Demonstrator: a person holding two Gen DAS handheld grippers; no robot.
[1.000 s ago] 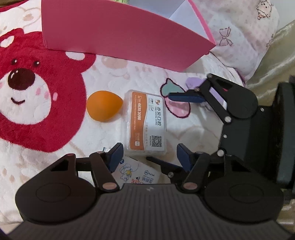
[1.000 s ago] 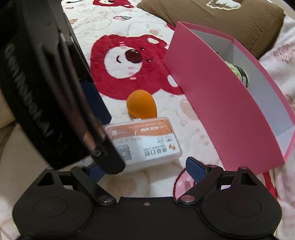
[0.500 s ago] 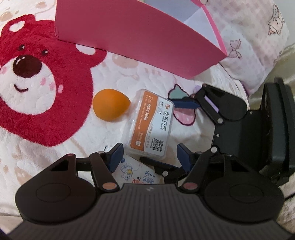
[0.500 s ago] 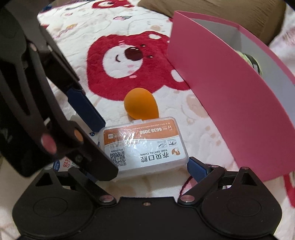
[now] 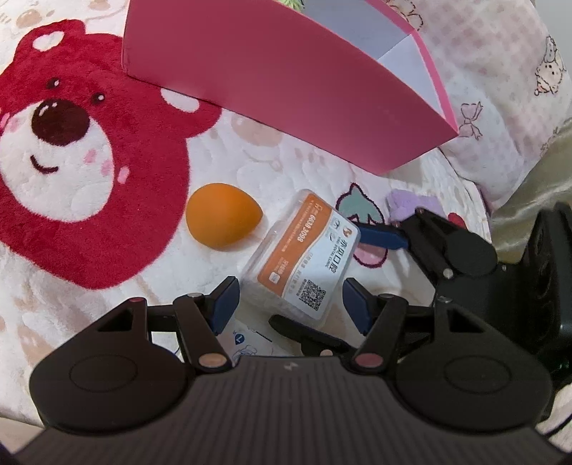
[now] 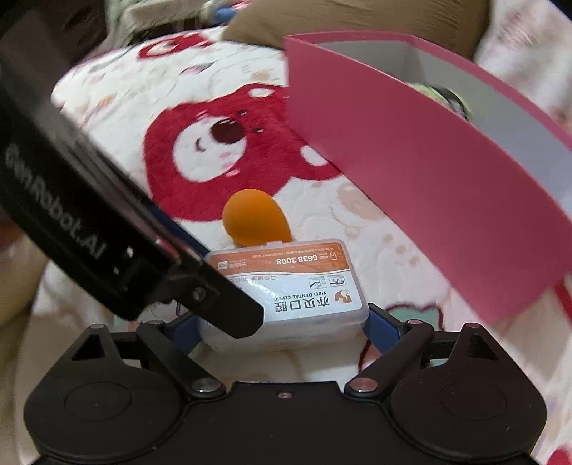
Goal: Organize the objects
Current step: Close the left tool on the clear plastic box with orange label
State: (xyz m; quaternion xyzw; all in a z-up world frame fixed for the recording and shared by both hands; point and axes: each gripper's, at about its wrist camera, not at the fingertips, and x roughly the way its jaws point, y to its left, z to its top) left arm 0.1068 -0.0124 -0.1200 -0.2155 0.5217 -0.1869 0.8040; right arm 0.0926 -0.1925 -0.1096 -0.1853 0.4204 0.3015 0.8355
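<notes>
A clear plastic box with an orange dental-clinic label point(image 5: 304, 257) point(image 6: 286, 282) lies on the bear blanket. My right gripper point(image 6: 282, 327) is shut on it lengthwise, one blue finger point(image 5: 382, 236) at its far end and the other at its near end. An orange egg-shaped sponge point(image 5: 221, 220) point(image 6: 254, 221) rests just beyond the box, apart from both grippers. My left gripper point(image 5: 290, 306) hovers open over the box's near end, with nothing pressed between its pads. A small printed tissue packet point(image 5: 246, 339) lies under the left fingers, mostly hidden.
A tall pink box point(image 5: 286, 89) point(image 6: 411, 179), open on top, stands behind the objects with something green point(image 6: 439, 93) inside. The left tool's black housing point(image 6: 71, 214) fills the left of the right wrist view. A brown cushion point(image 6: 357, 18) lies at the back.
Both views have rolled. The clear box has turned on the blanket together with the right gripper and now sits deeper between its fingers. The sponge has stayed put.
</notes>
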